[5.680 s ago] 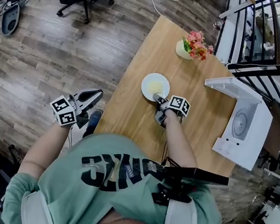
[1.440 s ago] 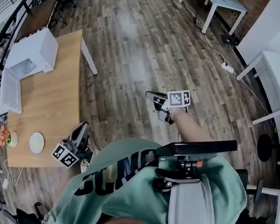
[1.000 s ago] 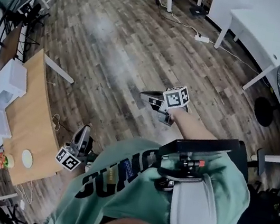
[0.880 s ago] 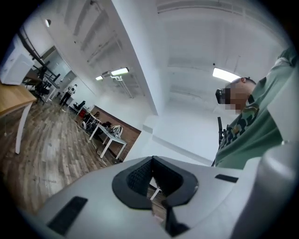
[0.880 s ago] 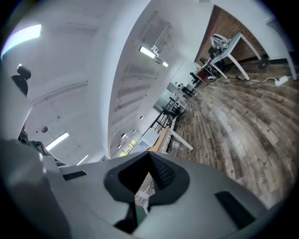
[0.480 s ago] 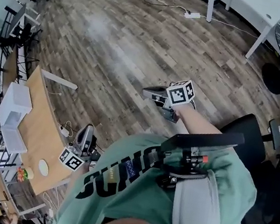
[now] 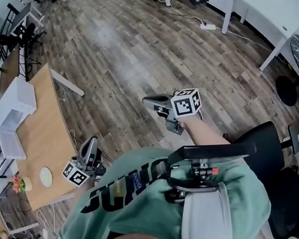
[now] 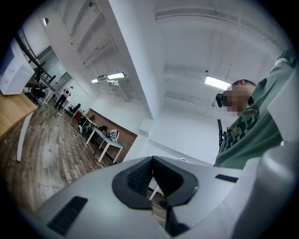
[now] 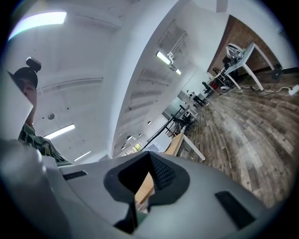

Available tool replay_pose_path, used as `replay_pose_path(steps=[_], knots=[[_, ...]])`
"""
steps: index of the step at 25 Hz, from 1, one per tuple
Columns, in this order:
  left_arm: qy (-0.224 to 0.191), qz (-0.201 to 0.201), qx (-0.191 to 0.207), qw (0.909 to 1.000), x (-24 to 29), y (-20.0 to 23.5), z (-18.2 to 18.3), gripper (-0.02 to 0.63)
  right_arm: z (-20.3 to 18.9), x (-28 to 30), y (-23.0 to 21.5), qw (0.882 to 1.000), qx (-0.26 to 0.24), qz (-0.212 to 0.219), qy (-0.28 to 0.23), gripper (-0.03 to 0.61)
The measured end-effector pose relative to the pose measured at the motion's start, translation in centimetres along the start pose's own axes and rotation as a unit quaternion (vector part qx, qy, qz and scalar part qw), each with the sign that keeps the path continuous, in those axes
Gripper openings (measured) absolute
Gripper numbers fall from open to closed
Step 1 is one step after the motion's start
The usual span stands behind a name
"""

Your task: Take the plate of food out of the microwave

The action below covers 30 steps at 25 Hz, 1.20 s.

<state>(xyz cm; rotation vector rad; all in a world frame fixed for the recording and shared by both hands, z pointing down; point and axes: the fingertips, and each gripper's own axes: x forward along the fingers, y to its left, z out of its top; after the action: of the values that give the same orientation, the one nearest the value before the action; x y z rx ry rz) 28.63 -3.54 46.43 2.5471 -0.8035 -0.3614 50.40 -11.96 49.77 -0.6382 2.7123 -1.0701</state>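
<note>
Head view has you standing on the wooden floor (image 7: 123,43) with both grippers held out level in front of you, neither one touching anything.

Your left gripper (image 7: 89,142) has its jaws pressed together and empty. The left gripper view shows the dark pads (image 8: 140,175) meeting at the tip, with only floor and a distant white desk (image 8: 108,142) beyond them. The wooden table (image 7: 39,125) runs along this gripper's left side, its edge close by.

The plate (image 7: 46,177) sits on that table, outside the microwave (image 7: 16,101). It lies to the left of your left gripper and about level with its marker cube (image 7: 75,174) – near, but not within the jaws. What lies on the plate is too small to make out. A small vase of flowers (image 7: 18,183) stands just past the plate, farther from the gripper. The microwave is ahead and to the left of the left gripper, on the table's far edge, with its door (image 7: 12,144) hanging open.

Your right gripper (image 7: 148,101) is closed too, with nothing between its jaws. It hangs over bare floor, well apart from the table, and the right gripper view shows the tabletop only through the notch behind the pads. A black office chair (image 7: 271,160) stands behind this gripper and to its right.
</note>
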Motion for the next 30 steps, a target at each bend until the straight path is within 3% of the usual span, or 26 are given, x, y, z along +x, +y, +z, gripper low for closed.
replay_pose_path(steps=[5,10,15,30], knots=[[-0.003,0.016,0.021,0.9996,-6.4,2.7,2.4,0.005,-1.6,7.1,5.0,0.999,-0.037,0.01,0.026,0.008],[-0.032,0.031,0.028,0.9986,-7.5,3.2,3.2,0.005,-1.2,8.7,7.6,0.995,-0.083,0.03,0.054,0.008],[-0.074,0.036,0.027,0.9963,-6.0,2.2,4.0,0.005,0.4,7.6,7.4,0.991,-0.112,0.027,0.067,0.008],[-0.067,0.052,0.041,0.9956,-2.6,0.9,3.6,0.005,2.0,5.5,4.6,0.987,-0.145,0.023,0.068,0.008]])
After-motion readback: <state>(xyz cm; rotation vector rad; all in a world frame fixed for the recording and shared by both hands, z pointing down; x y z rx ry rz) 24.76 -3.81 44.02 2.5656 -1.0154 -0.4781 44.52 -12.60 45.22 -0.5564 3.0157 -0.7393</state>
